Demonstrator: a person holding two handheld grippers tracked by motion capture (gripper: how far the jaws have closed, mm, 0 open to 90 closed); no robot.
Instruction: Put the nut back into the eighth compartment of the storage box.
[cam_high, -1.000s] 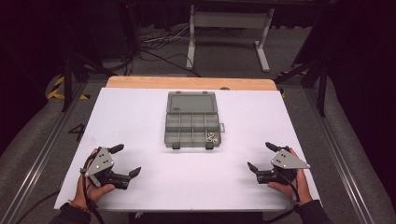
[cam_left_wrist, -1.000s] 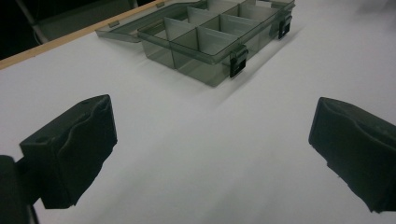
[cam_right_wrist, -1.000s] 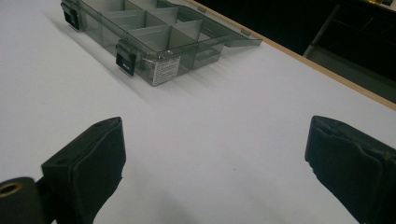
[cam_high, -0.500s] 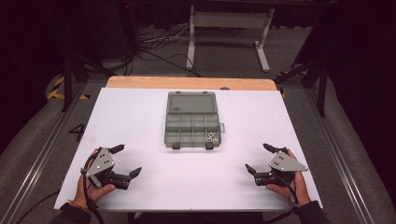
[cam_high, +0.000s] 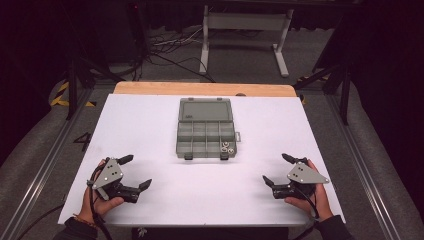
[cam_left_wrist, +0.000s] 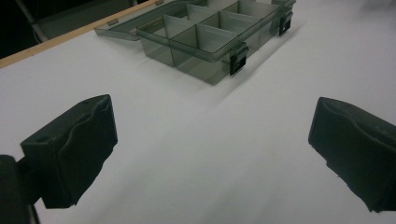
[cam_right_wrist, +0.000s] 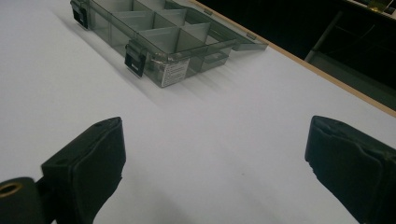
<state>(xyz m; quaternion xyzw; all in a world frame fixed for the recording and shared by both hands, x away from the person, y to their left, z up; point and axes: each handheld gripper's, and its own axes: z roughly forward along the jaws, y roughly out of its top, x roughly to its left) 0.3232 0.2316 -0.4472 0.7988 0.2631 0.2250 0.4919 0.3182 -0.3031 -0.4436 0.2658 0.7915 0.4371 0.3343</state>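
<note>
Organizer box (cam_high: 205, 134) sits mid-table on the white table cover (cam_high: 150, 125), a bit toward the far edge, lid (cam_high: 205, 109) folded flat open behind it & both front latches (cam_high: 224, 156) hanging toward the person. Prob. placed that way so compartments are reachable from above w/ either hand. Most compartments look empty; a few small metal parts (cam_high: 227, 147) lie in the front right one (can't tell what exactly, too small). White label on the box's right end shows in the right gripper view (cam_right_wrist: 174, 71).

Left gripper (cam_high: 131, 172) is at the near left of the table, right gripper (cam_high: 279, 169) at the near right, both well apart from the box and roughly symmetric, which reads as a ready pose w/ nothing begun yet.

Tongs: both spread wide. Left gripper view has the two black pads (cam_left_wrist: 74, 149) far apart w/ bare white surface between; same in the right gripper view (cam_right_wrist: 88, 161). Neither has hold of anything or touches the box. Whether the lower jaws rest on the table can't be told.
</note>
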